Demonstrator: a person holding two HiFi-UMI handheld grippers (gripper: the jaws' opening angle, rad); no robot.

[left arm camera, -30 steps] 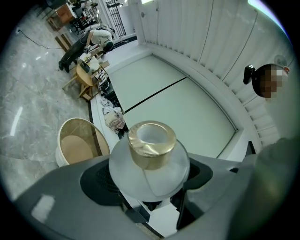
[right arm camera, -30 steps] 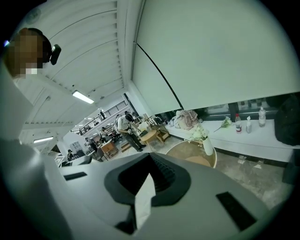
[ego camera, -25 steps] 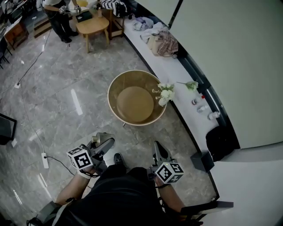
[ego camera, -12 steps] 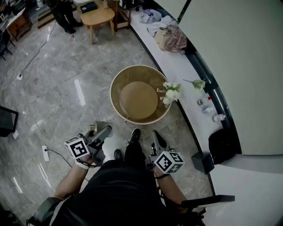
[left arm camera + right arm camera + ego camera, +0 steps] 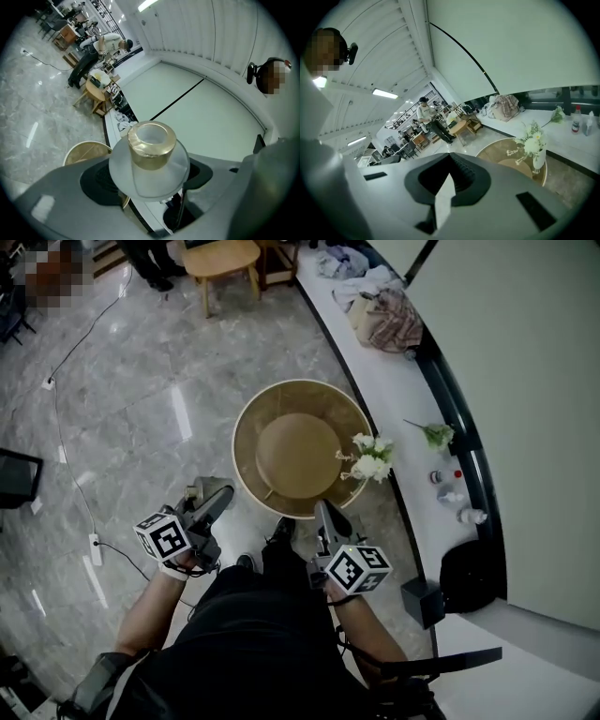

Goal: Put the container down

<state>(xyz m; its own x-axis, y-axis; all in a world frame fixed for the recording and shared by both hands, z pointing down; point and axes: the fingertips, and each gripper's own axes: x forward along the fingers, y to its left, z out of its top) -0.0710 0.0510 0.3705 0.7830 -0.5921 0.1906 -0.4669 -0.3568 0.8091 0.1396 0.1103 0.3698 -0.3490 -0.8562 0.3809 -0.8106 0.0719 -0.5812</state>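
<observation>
Left gripper is squeezed on the container, a frosted bottle with a gold cap, up in the air. The round table has come closer than before, so setting down looks near. The right gripper is pinched together, holding nothing

Just ahead of the fingers of the right gripper, a round tan table stands on the grey marble floor. A vase of white flowers sits at the table's right edge. Further right of those fingers, a white ledge carries heaped clothes, a flower stem and small bottles.
</observation>
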